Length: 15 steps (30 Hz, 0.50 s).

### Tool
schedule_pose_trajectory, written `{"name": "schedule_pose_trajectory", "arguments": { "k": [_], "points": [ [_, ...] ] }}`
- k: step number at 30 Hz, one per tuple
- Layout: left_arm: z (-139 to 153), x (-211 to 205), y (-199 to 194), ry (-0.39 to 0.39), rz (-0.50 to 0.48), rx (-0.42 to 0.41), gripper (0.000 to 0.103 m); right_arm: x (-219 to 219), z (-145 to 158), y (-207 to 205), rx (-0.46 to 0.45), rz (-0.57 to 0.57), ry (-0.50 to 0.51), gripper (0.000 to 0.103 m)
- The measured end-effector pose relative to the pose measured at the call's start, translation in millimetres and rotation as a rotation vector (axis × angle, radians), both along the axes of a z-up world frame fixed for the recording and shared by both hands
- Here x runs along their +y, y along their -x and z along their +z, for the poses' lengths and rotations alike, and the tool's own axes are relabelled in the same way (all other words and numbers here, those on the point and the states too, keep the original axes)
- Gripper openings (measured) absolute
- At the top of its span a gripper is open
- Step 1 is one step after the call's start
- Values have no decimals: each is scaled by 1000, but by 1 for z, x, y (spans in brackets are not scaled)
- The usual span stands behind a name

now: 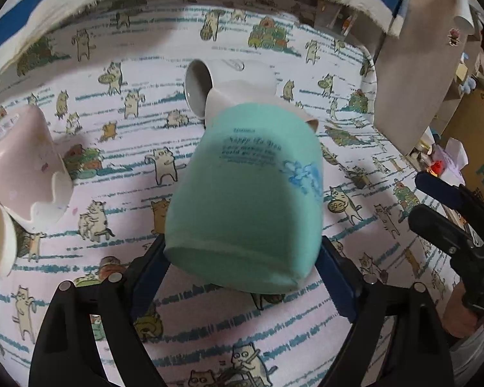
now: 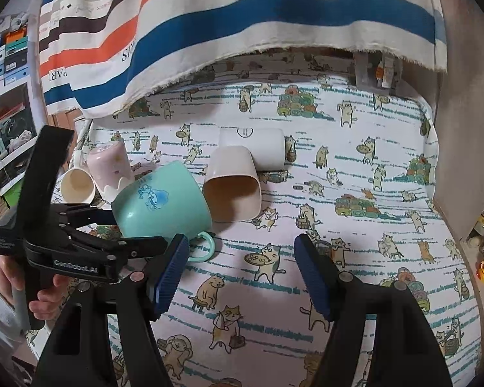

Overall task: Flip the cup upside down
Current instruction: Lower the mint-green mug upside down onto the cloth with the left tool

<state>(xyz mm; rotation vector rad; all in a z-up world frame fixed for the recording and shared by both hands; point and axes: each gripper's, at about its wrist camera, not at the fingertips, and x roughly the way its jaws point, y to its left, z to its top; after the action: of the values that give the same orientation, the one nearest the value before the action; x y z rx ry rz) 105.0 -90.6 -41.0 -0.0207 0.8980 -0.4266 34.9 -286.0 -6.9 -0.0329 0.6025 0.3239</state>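
Mint-green mug (image 1: 245, 193): ceramic, dark script and a blue cartoon print on its wall, loop handle (image 2: 206, 246) of the same colour. Held off the cat-print surface (image 1: 338, 306), tilted, base toward the left wrist camera and mouth pointing away and down. In the right wrist view it hangs at an angle just in front of the other cups, handle lowermost.

Left gripper (image 1: 242, 264): blue-padded fingers (image 1: 335, 277) closed against opposite sides of the mug's wall near its base, gripping it. Seen from the right wrist camera it enters from the left, a hand (image 2: 45, 300) wrapped around its black grip.

Right gripper (image 2: 242, 277): fingers (image 2: 172, 271) spread wide, nothing between them, over bare cloth just in front of the mug. Its left pad lies close beside the mug's handle; whether they touch cannot be told.

Cream square cup (image 2: 234, 187): on its side, mouth toward the right wrist camera, just right of the mug.

White cup (image 2: 255, 150): on its side behind the cream one, touching or nearly so.

Pink cup (image 2: 113, 167): wavy rim down, inverted, left of the mug.

Cream mug (image 2: 77, 185): on its side beside the pink one, mouth toward the camera.

Striped cloth (image 2: 242, 32): orange, blue, white, hanging behind the surface
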Motion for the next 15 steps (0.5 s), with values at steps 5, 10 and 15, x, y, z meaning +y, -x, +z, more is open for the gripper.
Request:
{"name": "schedule_pose_trajectory", "arguments": {
  "k": [5, 10, 15],
  "points": [
    [-3, 0, 1, 6, -1, 7, 83, 0, -5, -7, 38, 18, -15, 69],
    [7, -3, 16, -50, 13, -70, 83, -1, -8, -9, 49, 10, -17, 69],
    [21, 3, 29, -60, 27, -118, 82, 1, -7, -8, 42, 13, -11, 69]
  ]
}}
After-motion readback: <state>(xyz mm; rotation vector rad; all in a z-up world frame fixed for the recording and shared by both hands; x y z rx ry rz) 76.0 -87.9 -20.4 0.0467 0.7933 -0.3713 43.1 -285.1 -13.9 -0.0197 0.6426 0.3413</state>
